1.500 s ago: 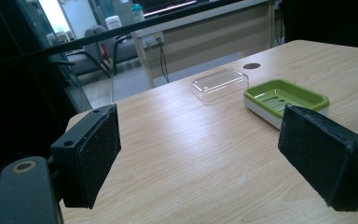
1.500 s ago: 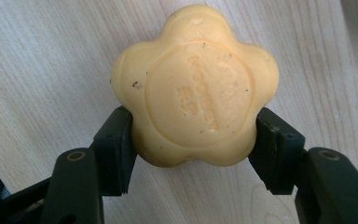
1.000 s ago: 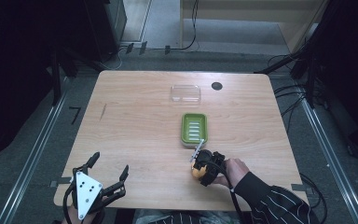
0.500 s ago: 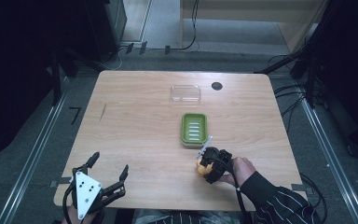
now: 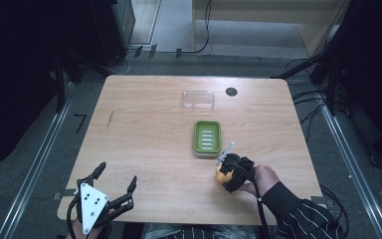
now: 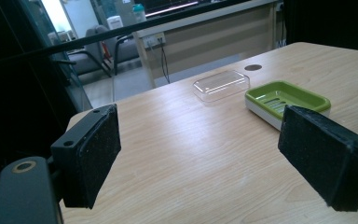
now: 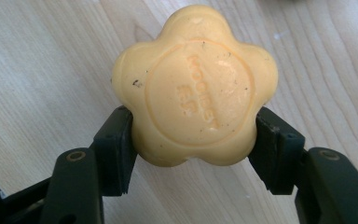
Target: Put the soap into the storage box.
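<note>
A yellow flower-shaped soap (image 7: 195,86) sits between the two black jaws of my right gripper (image 7: 193,140), which is shut on it just above the wooden table (image 5: 149,134). From the high view, that gripper (image 5: 227,172) holds the soap (image 5: 223,176) a little in front of and to the right of the green soap dish (image 5: 207,138). My left gripper (image 5: 115,184) hangs open at the table's near left edge, nothing between its pads (image 6: 95,154). In the left gripper view the green soap dish (image 6: 286,99) lies to the right.
A clear plastic lid (image 5: 198,99) lies at the back of the table, beyond the green dish, also seen as a clear lid (image 6: 221,85) in the left gripper view. A round cable hole (image 5: 231,91) is to its right. A striped sleeve (image 5: 298,219) enters at the bottom right.
The right gripper with the soap has drifted slightly toward the near right edge. The left gripper has stayed still.
</note>
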{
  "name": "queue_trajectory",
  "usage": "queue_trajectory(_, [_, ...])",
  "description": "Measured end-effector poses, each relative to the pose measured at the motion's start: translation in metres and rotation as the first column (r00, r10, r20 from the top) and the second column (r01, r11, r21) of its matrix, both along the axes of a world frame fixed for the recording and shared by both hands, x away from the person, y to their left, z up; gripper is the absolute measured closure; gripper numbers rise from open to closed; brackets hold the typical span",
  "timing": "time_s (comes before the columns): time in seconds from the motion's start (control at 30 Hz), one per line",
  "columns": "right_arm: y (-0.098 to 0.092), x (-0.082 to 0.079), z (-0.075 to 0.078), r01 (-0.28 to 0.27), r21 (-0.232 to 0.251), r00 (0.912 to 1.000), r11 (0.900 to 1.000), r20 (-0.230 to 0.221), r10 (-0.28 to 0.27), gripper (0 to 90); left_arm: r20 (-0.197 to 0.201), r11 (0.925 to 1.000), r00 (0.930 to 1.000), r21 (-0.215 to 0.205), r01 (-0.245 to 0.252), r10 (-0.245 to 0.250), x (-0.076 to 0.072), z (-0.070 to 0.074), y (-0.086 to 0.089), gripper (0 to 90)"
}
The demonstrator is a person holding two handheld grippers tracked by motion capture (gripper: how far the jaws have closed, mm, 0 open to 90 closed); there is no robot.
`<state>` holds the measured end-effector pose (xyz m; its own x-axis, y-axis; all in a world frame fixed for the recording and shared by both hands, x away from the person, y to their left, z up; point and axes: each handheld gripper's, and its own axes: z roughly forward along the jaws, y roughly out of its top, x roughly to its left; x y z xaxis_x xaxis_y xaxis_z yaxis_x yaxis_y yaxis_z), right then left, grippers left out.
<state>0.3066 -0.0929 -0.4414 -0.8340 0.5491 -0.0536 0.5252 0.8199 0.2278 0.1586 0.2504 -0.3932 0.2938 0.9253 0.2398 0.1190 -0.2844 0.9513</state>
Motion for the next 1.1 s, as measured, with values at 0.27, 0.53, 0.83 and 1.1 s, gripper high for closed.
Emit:
queue_trajectory(0.27, [-0.008, 0.005, 0.003, 0.021, -0.008, 0.9997, 1.0, 0.011, -0.02, 39.9, 0.0, 1.0, 1.0, -0.003, 0.001, -0.001, 0.0, 0.0, 0.0, 13.0])
queue_trajectory(0.53, [-0.011, 0.007, 0.004, 0.03, -0.009, 0.9994, 1.0, 0.018, -0.029, 39.9, 0.0, 1.0, 1.0, -0.002, 0.001, -0.001, 0.0, 0.0, 0.0, 13.0])
queue_trajectory(0.83, [-0.017, 0.012, 0.009, 0.051, -0.005, 0.9982, 0.999, 0.031, -0.051, 39.9, 0.001, 1.0, 1.0, -0.002, -0.001, 0.001, 0.0, 0.0, 0.0, 13.0])
queue_trajectory(1.1, [-0.019, 0.017, 0.013, 0.059, 0.001, 0.9972, 0.998, 0.046, -0.059, 39.9, 0.001, 1.0, 1.0, -0.001, -0.001, 0.001, 0.0, 0.0, 0.0, 13.0])
